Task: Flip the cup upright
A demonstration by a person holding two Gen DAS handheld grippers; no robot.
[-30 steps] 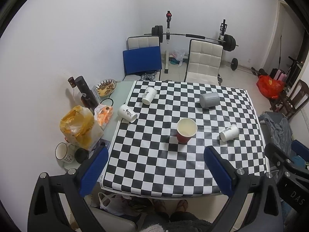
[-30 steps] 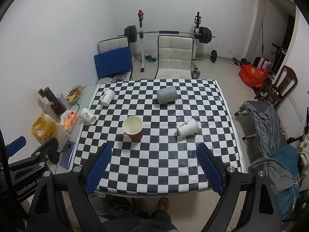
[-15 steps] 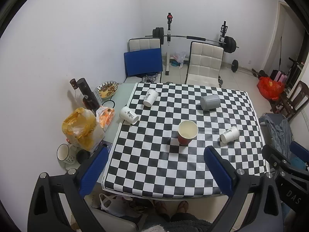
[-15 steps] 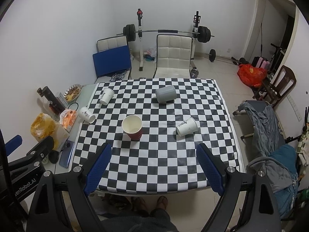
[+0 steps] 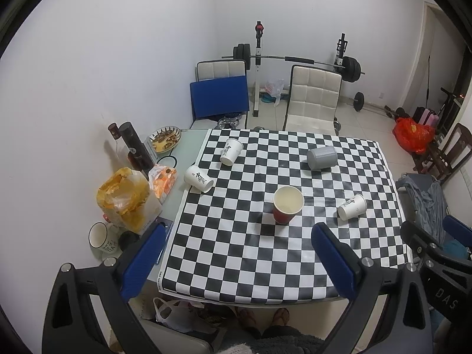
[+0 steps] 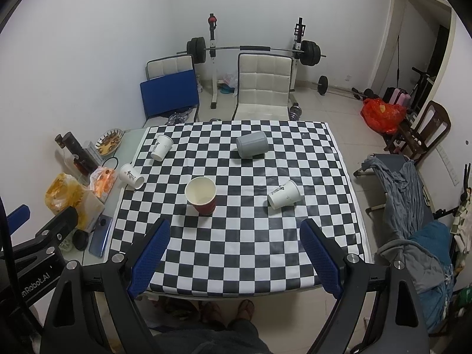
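Observation:
A red paper cup (image 5: 287,208) (image 6: 202,196) stands upright mid-table on the checkered cloth (image 5: 265,250). A grey cup (image 5: 321,158) (image 6: 251,148) lies on its side at the back. Three white paper cups lie on their sides: one at the right (image 5: 352,207) (image 6: 283,194), one at the back left (image 5: 231,151) (image 6: 160,147), one at the left cloth edge (image 5: 198,178) (image 6: 131,176). My left gripper (image 5: 236,253) and right gripper (image 6: 234,249) are both open and empty, held high above the table's near edge.
Left of the cloth stand dark bottles (image 5: 134,147), a snack bowl (image 5: 164,143), food bags (image 5: 126,197), a mug (image 5: 100,237) and a phone (image 6: 100,237). Chairs (image 5: 312,100) and a barbell rack (image 5: 289,59) stand behind the table. Clothes (image 6: 413,194) hang on the right.
Both grippers have risen and drawn back a little, so the table looks smaller and lower in both views. The cups have not moved.

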